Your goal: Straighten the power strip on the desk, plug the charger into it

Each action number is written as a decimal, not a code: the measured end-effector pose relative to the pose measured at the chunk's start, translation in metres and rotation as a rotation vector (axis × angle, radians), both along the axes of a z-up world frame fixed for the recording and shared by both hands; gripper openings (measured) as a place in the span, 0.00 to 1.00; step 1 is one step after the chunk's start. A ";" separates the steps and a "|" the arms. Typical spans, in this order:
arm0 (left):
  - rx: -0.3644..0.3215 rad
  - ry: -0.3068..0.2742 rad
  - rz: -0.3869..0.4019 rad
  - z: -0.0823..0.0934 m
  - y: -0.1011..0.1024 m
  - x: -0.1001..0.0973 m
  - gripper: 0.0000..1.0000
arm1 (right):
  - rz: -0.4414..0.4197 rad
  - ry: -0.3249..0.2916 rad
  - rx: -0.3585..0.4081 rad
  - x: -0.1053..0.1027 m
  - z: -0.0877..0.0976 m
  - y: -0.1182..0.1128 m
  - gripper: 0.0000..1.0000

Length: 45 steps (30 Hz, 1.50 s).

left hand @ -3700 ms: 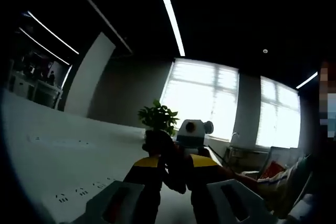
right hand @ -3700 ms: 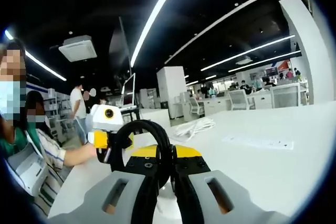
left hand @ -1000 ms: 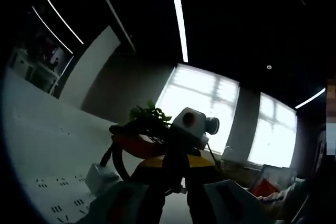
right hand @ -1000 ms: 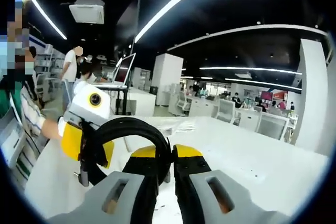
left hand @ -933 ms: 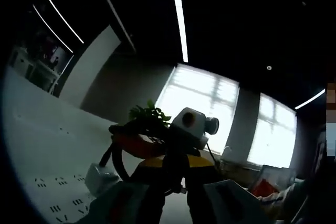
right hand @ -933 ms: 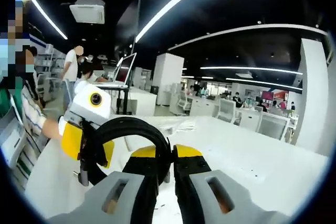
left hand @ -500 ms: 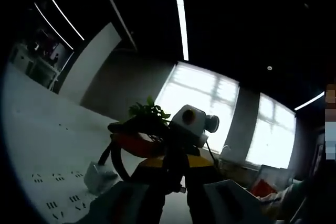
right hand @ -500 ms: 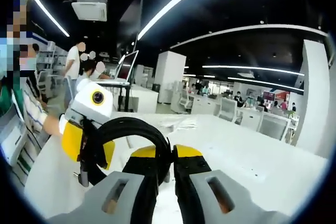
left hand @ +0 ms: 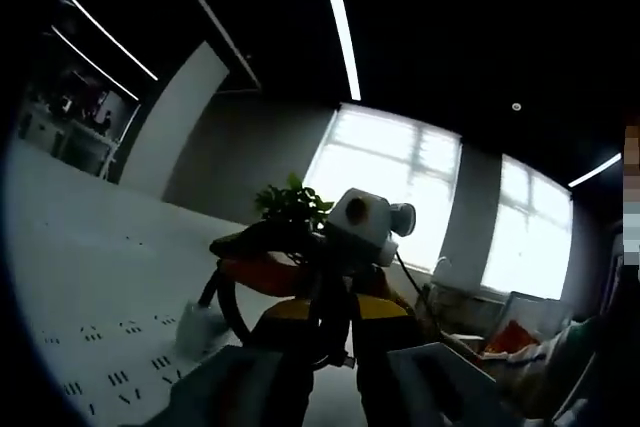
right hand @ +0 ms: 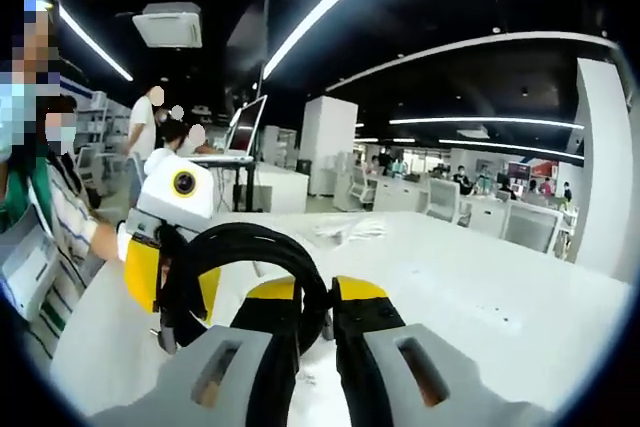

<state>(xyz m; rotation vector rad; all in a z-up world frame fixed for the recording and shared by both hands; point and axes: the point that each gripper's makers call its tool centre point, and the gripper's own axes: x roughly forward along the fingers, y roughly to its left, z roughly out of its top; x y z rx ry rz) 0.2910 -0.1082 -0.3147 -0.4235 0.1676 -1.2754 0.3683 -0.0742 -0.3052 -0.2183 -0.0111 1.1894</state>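
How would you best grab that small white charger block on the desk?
Probably from above, gripping the white charger by its two flat sides with the fingers. It looks boxy, and its black cable leaves from one end, so avoid that end.

The left gripper view is underexposed: bright windows (left hand: 400, 187) beyond the left gripper (left hand: 325, 387) blow out, so it is seen backlit in dim silhouette. The right gripper view is evenly lit by ceiling light strips (right hand: 330, 2). Straight lines are bent at both edges.
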 end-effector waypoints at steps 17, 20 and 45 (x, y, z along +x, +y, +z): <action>-0.004 -0.043 0.035 0.006 0.018 0.002 0.16 | -0.004 0.013 -0.004 -0.004 -0.003 -0.004 0.11; 0.013 -0.075 0.060 0.007 0.028 0.005 0.19 | -0.005 0.022 -0.005 -0.004 -0.005 -0.006 0.11; 0.163 -0.241 0.272 -0.002 0.103 0.048 0.19 | 0.026 0.017 -0.425 -0.003 -0.028 -0.008 0.11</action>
